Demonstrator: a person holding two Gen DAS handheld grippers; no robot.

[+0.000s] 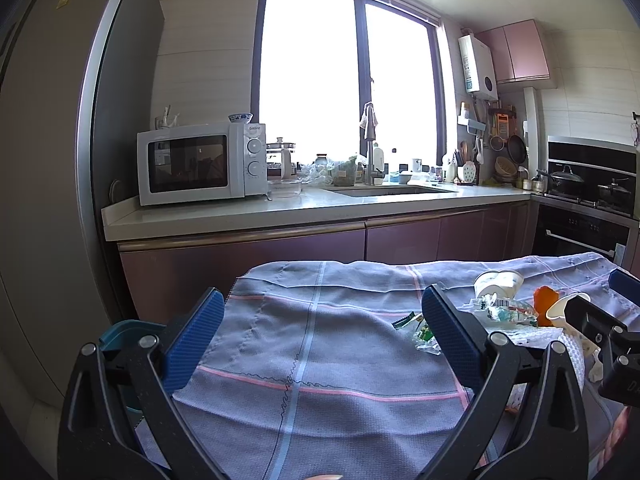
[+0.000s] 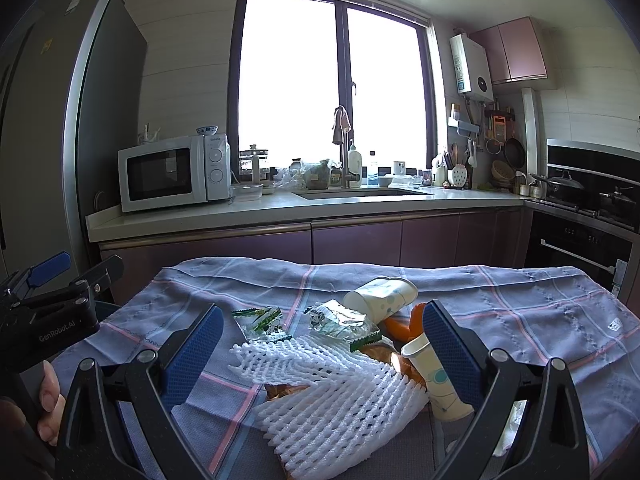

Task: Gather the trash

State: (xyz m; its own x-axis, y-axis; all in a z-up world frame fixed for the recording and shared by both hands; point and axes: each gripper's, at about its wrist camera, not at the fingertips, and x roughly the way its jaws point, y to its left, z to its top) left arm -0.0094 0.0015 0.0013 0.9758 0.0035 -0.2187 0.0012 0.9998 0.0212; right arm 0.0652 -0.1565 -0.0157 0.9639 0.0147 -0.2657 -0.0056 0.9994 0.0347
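Observation:
A heap of trash lies on the plaid tablecloth (image 2: 520,312). It holds a white foam net (image 2: 336,392), two paper cups (image 2: 380,296) (image 2: 436,380), orange peel (image 2: 404,326), a clear plastic wrapper (image 2: 340,320) and a green wrapper (image 2: 262,322). My right gripper (image 2: 322,352) is open, low over the heap, with the foam net between its fingers but not touched. My left gripper (image 1: 324,332) is open over bare cloth, left of the trash. There the tipped cup (image 1: 498,282) and the wrappers (image 1: 504,312) sit to its right. Nothing is held.
A teal container (image 1: 120,330) sits beside the table's left edge, below my left finger. Behind the table runs a kitchen counter (image 1: 280,212) with a microwave (image 1: 200,162) and a sink (image 1: 392,190). An oven (image 1: 580,236) stands at the right. A hand (image 2: 48,400) holds the left gripper.

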